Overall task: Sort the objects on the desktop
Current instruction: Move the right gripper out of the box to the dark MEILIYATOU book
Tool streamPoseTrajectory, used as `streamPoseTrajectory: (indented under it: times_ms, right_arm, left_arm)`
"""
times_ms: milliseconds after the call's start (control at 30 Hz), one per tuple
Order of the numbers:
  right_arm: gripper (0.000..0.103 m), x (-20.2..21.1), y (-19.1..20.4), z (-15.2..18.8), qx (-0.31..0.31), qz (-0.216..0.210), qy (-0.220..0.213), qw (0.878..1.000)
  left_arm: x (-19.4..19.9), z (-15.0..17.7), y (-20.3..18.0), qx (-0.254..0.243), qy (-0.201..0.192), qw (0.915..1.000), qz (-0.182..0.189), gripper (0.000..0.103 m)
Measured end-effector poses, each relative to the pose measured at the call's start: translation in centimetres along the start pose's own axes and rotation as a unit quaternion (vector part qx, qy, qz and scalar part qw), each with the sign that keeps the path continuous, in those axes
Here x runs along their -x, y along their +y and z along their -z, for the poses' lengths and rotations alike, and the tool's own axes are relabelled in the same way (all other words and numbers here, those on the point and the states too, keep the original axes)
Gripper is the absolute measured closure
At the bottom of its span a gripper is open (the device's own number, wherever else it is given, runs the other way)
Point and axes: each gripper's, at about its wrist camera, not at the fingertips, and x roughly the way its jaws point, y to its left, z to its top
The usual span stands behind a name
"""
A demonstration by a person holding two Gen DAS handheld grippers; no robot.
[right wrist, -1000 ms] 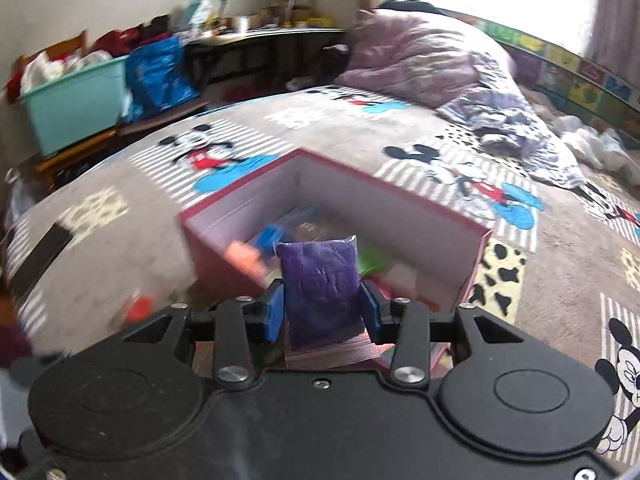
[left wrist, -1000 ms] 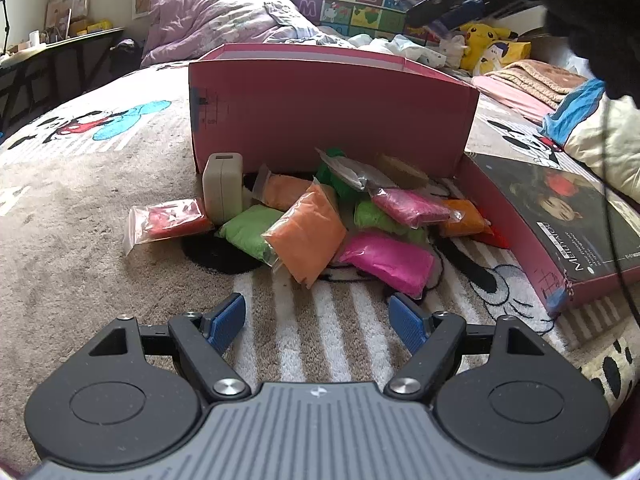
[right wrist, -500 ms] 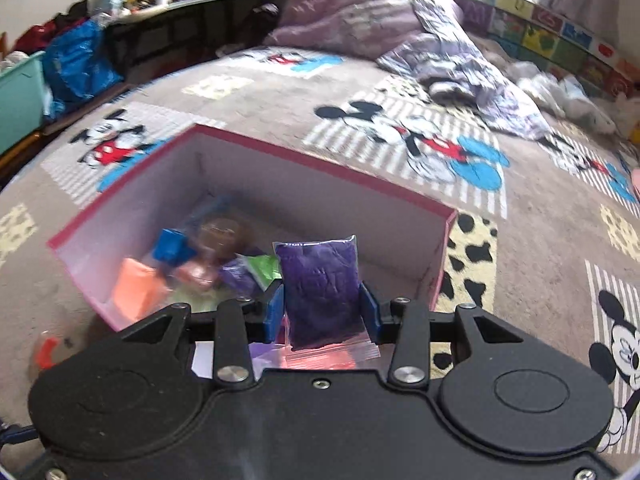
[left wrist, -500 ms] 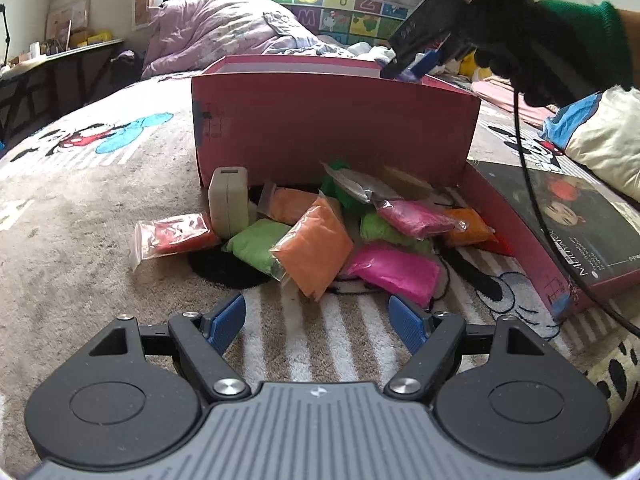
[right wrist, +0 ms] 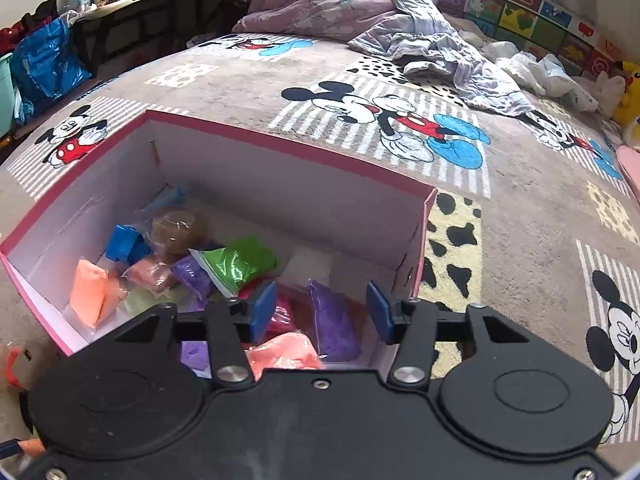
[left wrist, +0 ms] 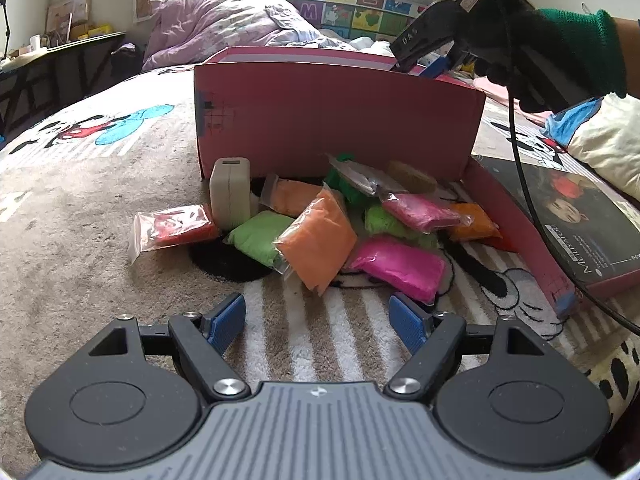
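Observation:
A pink box (left wrist: 336, 116) stands on the Mickey blanket; the right wrist view looks into it (right wrist: 280, 184), where several coloured clay bags lie. A purple bag (right wrist: 334, 320) lies in the box just below my open, empty right gripper (right wrist: 320, 316). That gripper also shows above the box's far rim in the left wrist view (left wrist: 432, 66). My left gripper (left wrist: 318, 322) is open and empty, low over the blanket. In front of it lie an orange bag (left wrist: 320, 240), a magenta bag (left wrist: 396, 266), a green bag (left wrist: 258, 238), a red bag (left wrist: 176, 226) and a white charger (left wrist: 231, 194).
The box lid (left wrist: 572, 220) lies to the right of the pile, with a black cable (left wrist: 532, 200) hanging over it. A crumpled purple quilt (right wrist: 360, 4) lies at the far end of the bed. A desk and a blue bag (right wrist: 44, 64) stand at the left.
My right gripper has moved down over the box, opened and let go of the purple bag, which now lies inside. The left gripper has stayed put.

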Motion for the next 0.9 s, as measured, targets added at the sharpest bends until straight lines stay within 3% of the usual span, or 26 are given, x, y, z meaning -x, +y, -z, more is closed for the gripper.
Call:
streamPoseTrajectory:
  times_ms: [233, 467, 700, 900]
  right_arm:
    - [0.04, 3.7, -0.6, 1.1, -0.018, -0.009, -0.03, 0.999]
    - [0.022, 9.2, -1.8, 4.4, -0.069, -0.015, -0.062, 0.996]
    - [0.012, 12.9, -1.8, 8.7, -0.087, 0.028, -0.051, 0.994]
    - [0.011, 15.3, -2.4, 12.3, -0.104, 0.065, -0.049, 0.991]
  left_arm:
    - [0.0, 0.2, -0.1, -0.002, -0.002, 1.0, -0.003, 0.025]
    - [0.2, 0.5, -0.2, 0.002, -0.01, 0.9999, 0.0, 0.025]
    - [0.6, 0.9, -0.8, -0.006, -0.023, 0.9997, -0.003, 0.025]
    - [1.4, 1.6, -1.9, -0.026, -0.038, 0.9989, -0.005, 0.025]
